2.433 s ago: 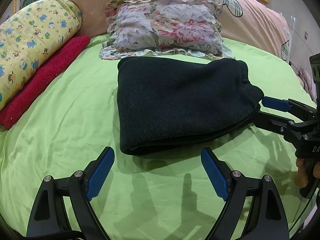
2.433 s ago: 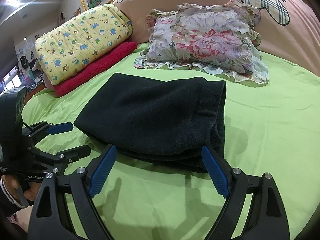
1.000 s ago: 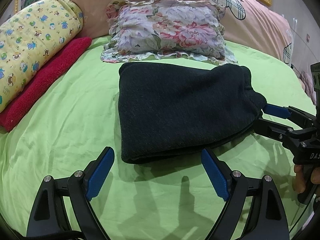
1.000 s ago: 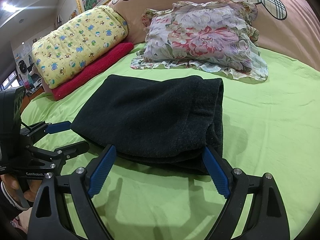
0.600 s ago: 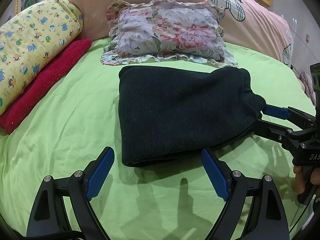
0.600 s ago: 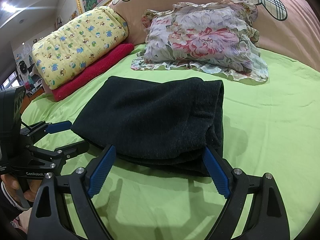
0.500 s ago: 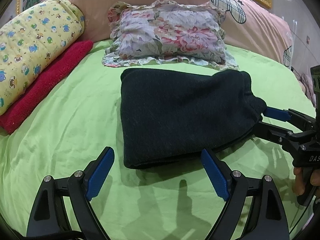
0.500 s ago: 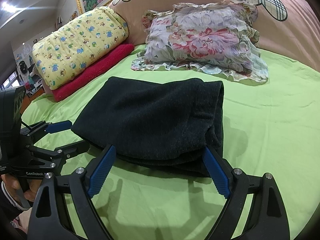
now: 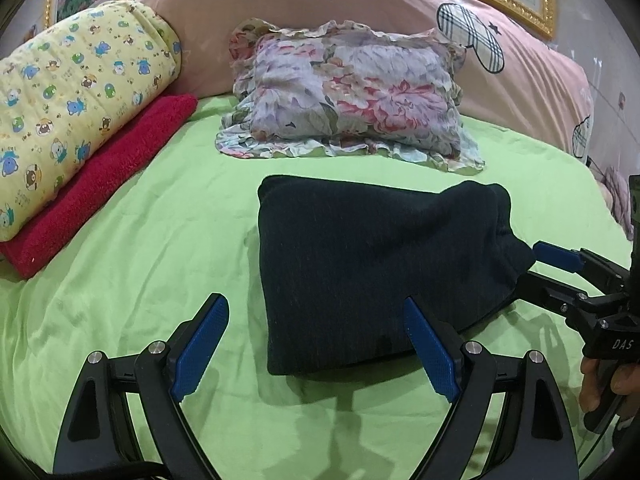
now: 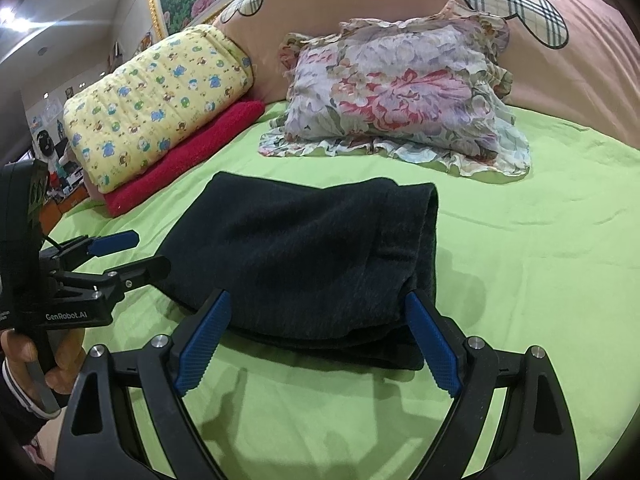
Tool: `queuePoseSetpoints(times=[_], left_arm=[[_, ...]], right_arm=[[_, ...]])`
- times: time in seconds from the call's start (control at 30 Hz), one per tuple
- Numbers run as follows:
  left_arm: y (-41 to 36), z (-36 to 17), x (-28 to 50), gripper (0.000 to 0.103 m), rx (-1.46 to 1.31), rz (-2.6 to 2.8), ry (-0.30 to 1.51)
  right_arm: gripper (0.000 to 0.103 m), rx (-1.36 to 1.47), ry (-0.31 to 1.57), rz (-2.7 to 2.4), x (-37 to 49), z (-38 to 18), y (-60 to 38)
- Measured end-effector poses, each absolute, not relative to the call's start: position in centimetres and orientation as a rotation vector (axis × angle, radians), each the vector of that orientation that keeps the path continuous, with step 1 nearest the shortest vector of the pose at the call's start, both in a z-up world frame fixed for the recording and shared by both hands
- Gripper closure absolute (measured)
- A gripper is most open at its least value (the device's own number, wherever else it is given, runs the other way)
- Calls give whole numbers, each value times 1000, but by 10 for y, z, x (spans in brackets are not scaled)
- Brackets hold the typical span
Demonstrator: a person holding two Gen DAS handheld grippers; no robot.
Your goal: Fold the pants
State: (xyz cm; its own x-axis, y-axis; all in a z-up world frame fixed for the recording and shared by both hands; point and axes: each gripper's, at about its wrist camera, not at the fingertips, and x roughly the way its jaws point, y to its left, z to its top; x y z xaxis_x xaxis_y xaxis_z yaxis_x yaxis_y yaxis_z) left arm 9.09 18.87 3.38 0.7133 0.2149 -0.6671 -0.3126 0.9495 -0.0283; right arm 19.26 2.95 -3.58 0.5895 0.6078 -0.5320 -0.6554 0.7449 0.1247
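The black pants lie folded into a thick rectangle on the green bed sheet. My left gripper is open at their near left corner, and that corner lies between its blue pads without being pinched. In the right wrist view the pants fill the middle. My right gripper is open, its fingers standing on either side of the pants' near end. Each gripper shows in the other's view, the right gripper at the pants' right edge and the left gripper at their left edge.
A floral pillow lies just behind the pants, in front of a pink bolster. At the left a yellow printed quilt rests on a red towel. A hand holds the left gripper's handle.
Nearly nothing. Both grippers stay open at the pants' edges. In the left wrist view the pants sit slightly further right and lower than before.
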Motion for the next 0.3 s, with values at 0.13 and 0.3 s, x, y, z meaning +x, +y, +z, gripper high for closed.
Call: queuePoseSetpoints(times=[0.13, 0.3], left_arm=[[189, 34, 91, 14, -150, 297, 723], [188, 34, 92, 14, -156, 291, 730]], right_arm=[[14, -62, 587, 731, 195, -35, 27], [14, -47, 584, 726, 193, -33, 24]])
